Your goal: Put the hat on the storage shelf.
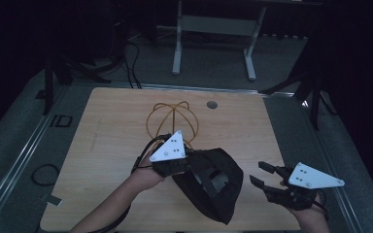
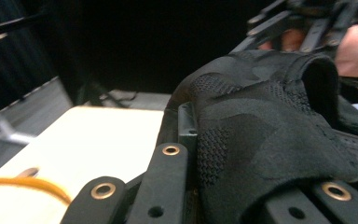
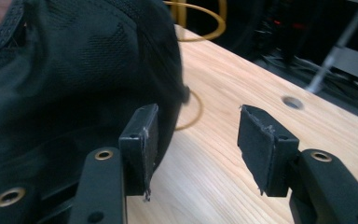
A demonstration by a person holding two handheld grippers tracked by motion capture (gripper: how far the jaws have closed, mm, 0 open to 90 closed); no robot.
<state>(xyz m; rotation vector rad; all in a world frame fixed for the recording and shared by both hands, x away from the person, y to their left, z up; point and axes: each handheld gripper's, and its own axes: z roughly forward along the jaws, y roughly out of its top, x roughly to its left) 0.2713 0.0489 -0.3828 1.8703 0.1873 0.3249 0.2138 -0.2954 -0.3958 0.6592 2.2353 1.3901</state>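
Note:
A black fabric cap (image 1: 213,184) hangs over the near middle of the wooden table (image 1: 107,145). My left gripper (image 1: 194,167) is shut on the cap's left side, its fingertips buried in the cloth. In the left gripper view the cap (image 2: 261,126) drapes across both jaws. My right gripper (image 1: 257,173) stands open just right of the cap, nothing between its pads. In the right gripper view the cap (image 3: 65,84) bulges beside the left pad (image 3: 144,140). A yellow wire dome frame (image 1: 173,119) stands on the table behind the cap.
A round cable hole (image 1: 212,104) sits near the table's far edge. White desk legs (image 1: 177,43) stand on the floor beyond. A black cable loop (image 1: 45,174) lies on the floor at the left, and dark stands (image 1: 315,92) flank the table.

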